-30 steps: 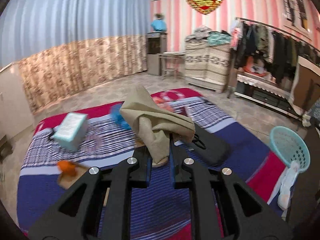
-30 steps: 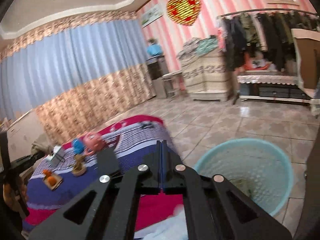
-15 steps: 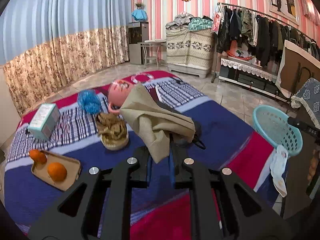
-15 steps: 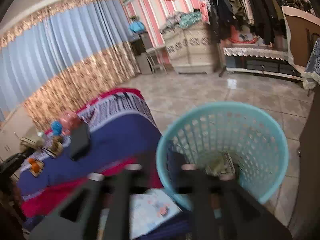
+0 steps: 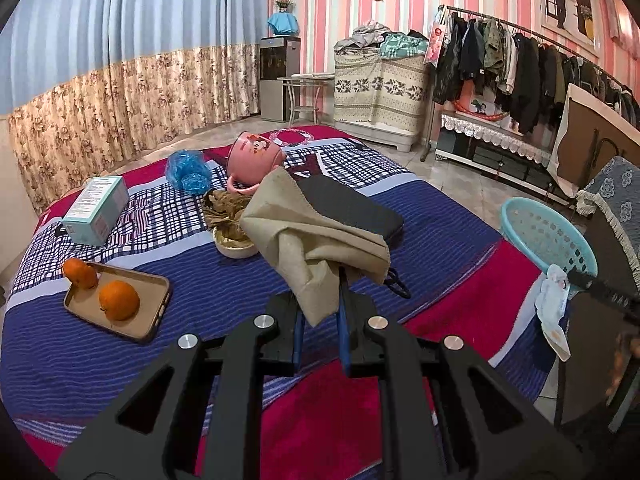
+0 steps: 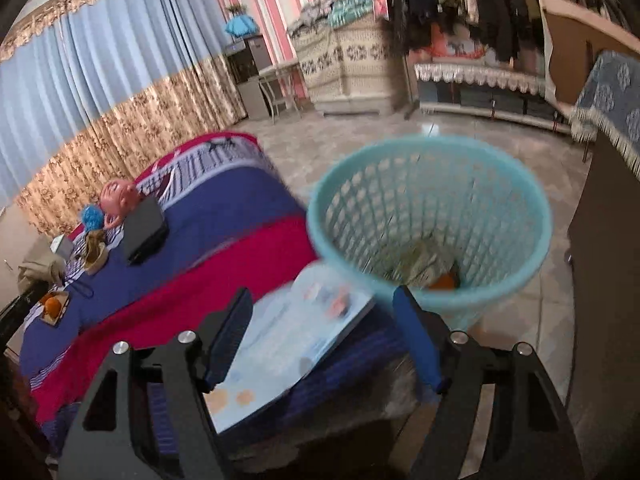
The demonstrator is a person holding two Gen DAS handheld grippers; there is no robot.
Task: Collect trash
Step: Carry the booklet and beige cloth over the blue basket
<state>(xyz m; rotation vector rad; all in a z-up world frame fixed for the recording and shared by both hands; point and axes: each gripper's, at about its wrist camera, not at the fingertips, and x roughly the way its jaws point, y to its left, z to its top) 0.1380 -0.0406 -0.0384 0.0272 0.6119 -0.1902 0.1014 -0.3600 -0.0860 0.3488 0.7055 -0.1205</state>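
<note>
While the left gripper (image 5: pixel 320 312) pinches a tan cloth (image 5: pixel 316 240) above the bed (image 5: pixel 440 240), the right gripper (image 6: pixel 320 336) (jaws spread wide) hovers over a wrapper (image 6: pixel 288 332) beside the basket (image 6: pixel 432 216), where a hasty close could nudge it off the edge.

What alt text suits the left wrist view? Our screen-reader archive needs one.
The left gripper holds a beige cloth above a striped bedspread with oranges on a tray, a pink bowl and a teal basket at right.
</note>
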